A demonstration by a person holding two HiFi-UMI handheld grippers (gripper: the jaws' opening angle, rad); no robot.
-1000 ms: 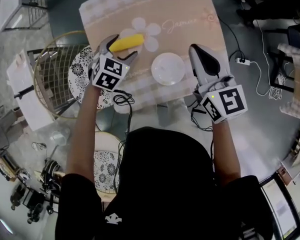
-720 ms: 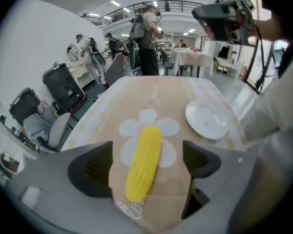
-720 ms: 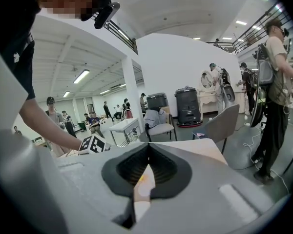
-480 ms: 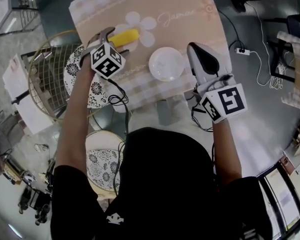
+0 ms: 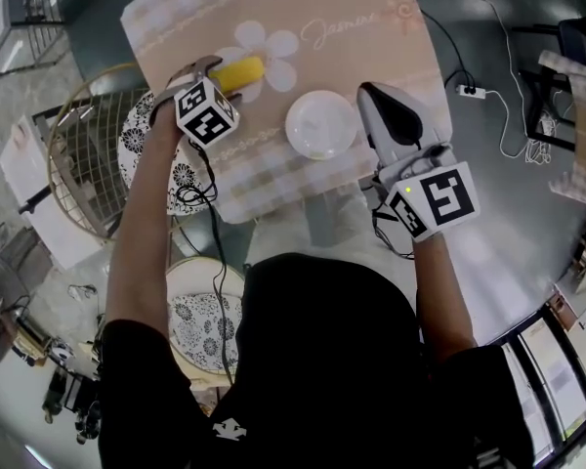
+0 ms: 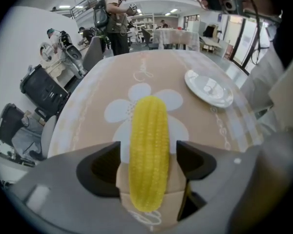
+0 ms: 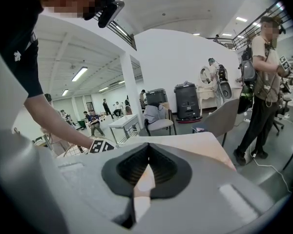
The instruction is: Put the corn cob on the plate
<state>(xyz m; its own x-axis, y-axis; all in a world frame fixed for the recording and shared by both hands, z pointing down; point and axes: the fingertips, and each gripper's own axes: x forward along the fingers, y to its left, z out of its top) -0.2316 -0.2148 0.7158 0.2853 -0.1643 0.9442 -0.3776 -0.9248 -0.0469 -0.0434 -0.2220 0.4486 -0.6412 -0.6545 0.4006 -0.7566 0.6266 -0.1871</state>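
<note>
A yellow corn cob lies on the white flower print of the beige tablecloth. My left gripper points steeply down over it. In the left gripper view the corn cob runs lengthwise between the dark pads, with a strip of cloth showing on each side. The left gripper is open, and its jaws have just been closing around the cob. A small white plate sits empty to the right of the cob, and the plate shows at the upper right in the left gripper view. My right gripper hovers right of the plate, shut and empty, tips together.
A round wire-frame chair with a patterned seat stands left of the table, and another patterned seat is nearer me. A power strip and cables lie on the floor at right. A person stands beyond the table.
My left gripper has come down over the corn cob and rolled, so the cob now lies between its jaws. The right gripper has hardly moved.
</note>
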